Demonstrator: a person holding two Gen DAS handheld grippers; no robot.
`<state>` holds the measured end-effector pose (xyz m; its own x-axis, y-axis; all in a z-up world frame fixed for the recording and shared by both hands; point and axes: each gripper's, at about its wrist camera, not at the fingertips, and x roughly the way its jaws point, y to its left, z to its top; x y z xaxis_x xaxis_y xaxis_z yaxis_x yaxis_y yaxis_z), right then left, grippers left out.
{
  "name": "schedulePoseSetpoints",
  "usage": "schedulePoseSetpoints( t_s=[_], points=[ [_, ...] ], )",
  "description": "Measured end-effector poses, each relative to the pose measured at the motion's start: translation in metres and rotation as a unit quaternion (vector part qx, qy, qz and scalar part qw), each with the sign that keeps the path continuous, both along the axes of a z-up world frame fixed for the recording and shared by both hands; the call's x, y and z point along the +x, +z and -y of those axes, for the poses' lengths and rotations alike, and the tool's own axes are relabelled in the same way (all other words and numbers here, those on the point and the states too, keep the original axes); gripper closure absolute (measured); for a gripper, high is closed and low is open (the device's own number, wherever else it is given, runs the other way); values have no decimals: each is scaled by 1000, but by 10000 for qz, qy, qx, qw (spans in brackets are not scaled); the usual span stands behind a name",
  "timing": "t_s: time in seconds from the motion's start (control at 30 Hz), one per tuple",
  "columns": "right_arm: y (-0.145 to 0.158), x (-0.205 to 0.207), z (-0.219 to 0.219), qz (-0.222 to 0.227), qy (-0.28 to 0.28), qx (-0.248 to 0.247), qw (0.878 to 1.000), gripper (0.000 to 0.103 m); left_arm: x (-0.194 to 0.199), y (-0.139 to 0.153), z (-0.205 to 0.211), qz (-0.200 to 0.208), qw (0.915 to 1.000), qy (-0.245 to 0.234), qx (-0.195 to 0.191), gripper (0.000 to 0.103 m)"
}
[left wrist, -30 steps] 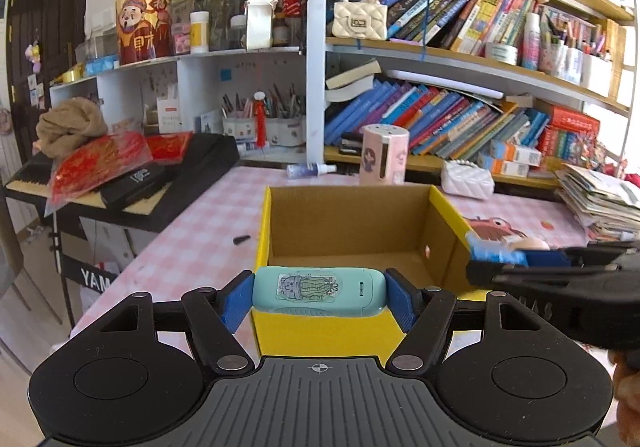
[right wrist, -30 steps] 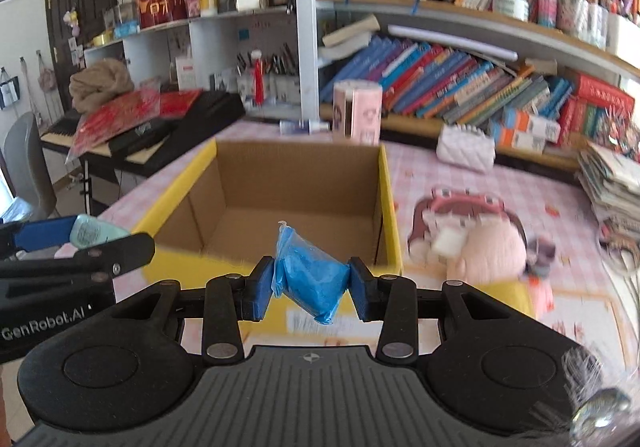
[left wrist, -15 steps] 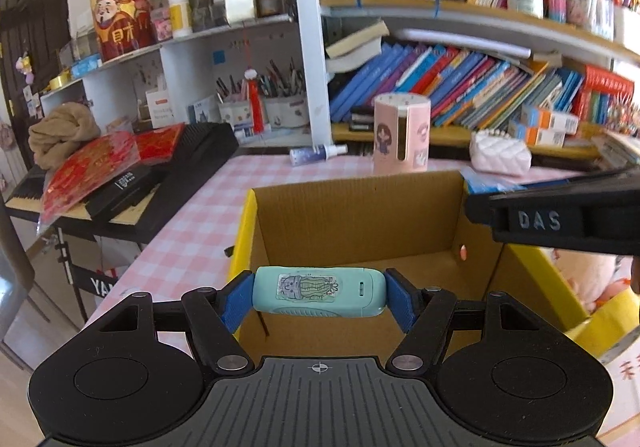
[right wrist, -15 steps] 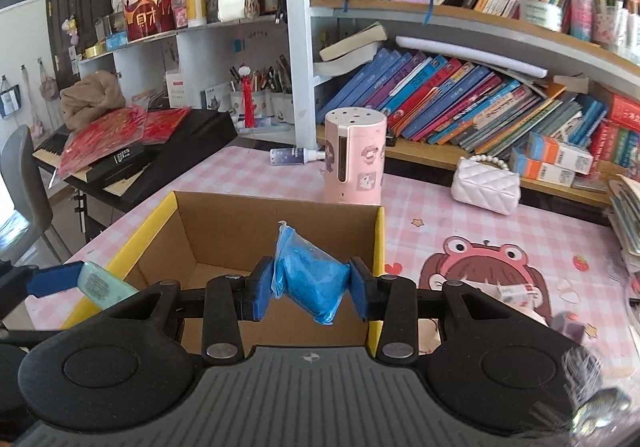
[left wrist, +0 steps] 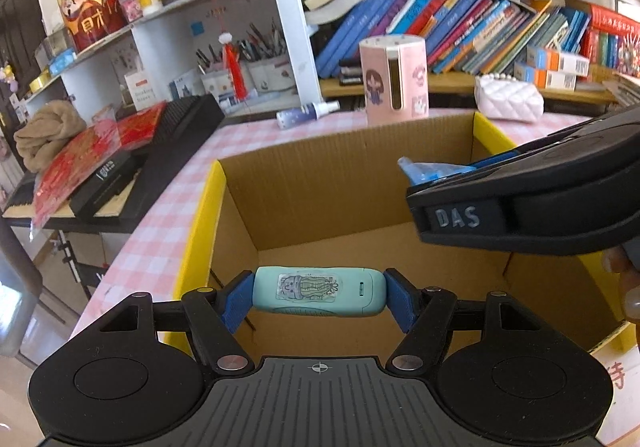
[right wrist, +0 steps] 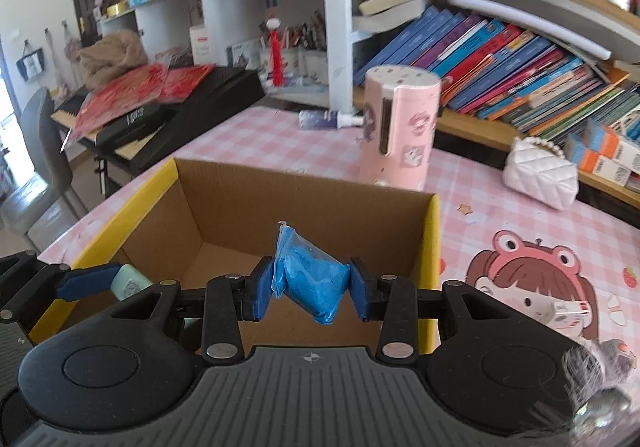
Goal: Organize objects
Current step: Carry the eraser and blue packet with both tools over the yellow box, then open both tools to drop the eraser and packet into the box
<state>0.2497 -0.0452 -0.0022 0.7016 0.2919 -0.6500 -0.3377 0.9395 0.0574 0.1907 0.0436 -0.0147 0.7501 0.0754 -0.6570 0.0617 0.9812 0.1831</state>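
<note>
My left gripper (left wrist: 319, 293) is shut on a teal oblong device with a cactus sticker (left wrist: 319, 290) and holds it above the open cardboard box with yellow edges (left wrist: 200, 215). My right gripper (right wrist: 310, 285) is shut on a blue plastic packet (right wrist: 308, 277) and holds it over the same box (right wrist: 434, 243). In the left wrist view the right gripper (left wrist: 516, 203) and its blue packet (left wrist: 432, 170) hang over the box's right side. In the right wrist view the left gripper's finger (right wrist: 88, 279) and the teal device (right wrist: 130, 285) show at the box's left.
The box sits on a pink checked tablecloth (right wrist: 280, 139). Behind it stand a pink cylinder holder (right wrist: 396, 127), a small spray bottle (right wrist: 328, 119) and a white quilted purse (right wrist: 540, 175). Bookshelves (right wrist: 500, 47) line the back; a black keyboard (right wrist: 192, 103) lies left.
Both grippers have moved forward and over the box, and now look down into it. Both keep their hold on their objects.
</note>
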Motion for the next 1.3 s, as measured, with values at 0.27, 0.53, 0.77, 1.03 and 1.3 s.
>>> schedulePoseSetpoints(
  t_s=[0.27,0.53,0.77,1.03,1.3],
  points=[
    [-20,16,-8,-377,304,-240,9985,66,8,-11,4,-259,9996,24,63,34],
    [-27,24,-14,-726,658,-487,9940,66,9,-16,9,-447,9990,10,43,34],
    [-29,25,-16,-793,889,-711,9903,66,11,-17,12,-478,9989,6,4,34],
    [-32,25,-23,-868,934,-927,9875,66,11,-17,10,-489,9988,49,-72,32],
    [-29,24,-19,-757,887,-785,9901,59,7,-15,10,-352,9993,102,-10,23]
  ],
)
